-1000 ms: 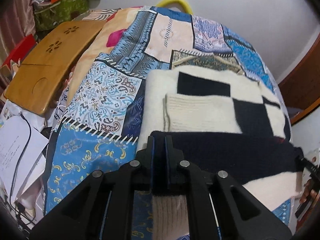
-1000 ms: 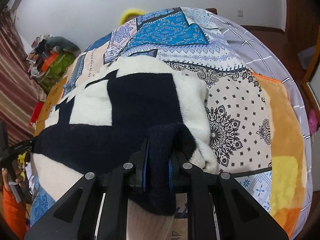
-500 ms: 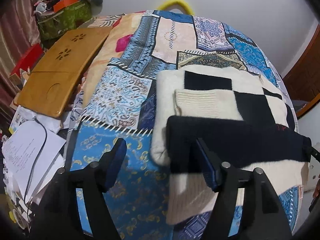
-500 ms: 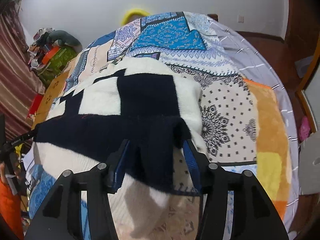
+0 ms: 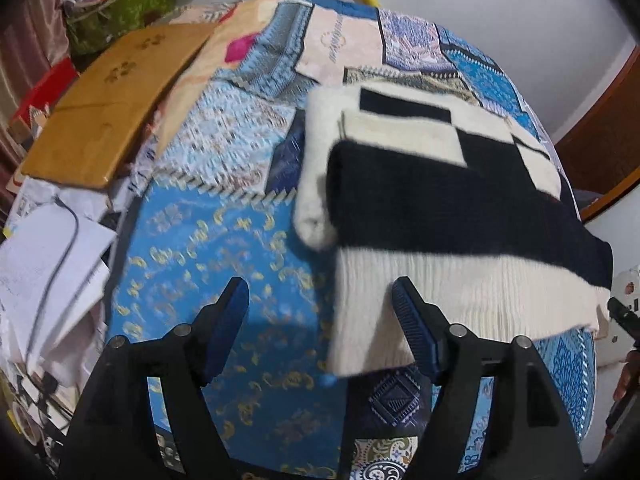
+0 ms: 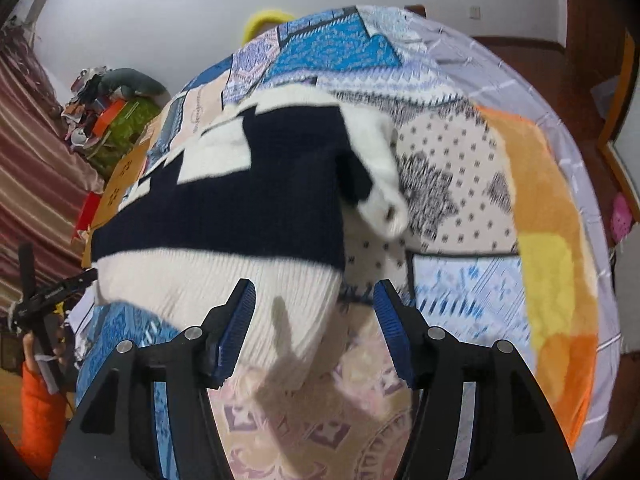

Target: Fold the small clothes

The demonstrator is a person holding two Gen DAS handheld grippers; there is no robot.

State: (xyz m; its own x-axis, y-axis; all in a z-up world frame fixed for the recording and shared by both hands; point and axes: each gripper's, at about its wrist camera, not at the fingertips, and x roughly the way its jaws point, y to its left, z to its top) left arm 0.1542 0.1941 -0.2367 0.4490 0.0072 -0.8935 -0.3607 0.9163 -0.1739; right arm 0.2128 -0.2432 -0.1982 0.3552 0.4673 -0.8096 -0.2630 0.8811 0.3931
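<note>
Now sweater (image 5: 440,200) lies beyond both opening fingers (image 5: 236,300).

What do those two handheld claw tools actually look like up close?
Both look alike. The left gripper and the right gripper each have two black angular plastic fingers with silver screw heads, tipped with ribbed blue pads. An orange sleeve shows at the right view's edge.

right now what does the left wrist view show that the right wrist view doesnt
Only the left wrist view shows the loose papers and the left gripper, jaws opening. Only the right wrist view shows the orange blanket and the right gripper, jaws opening. Both show the black and cream sweater folded on the patchwork bedspread, released, and the wooden board.
</note>
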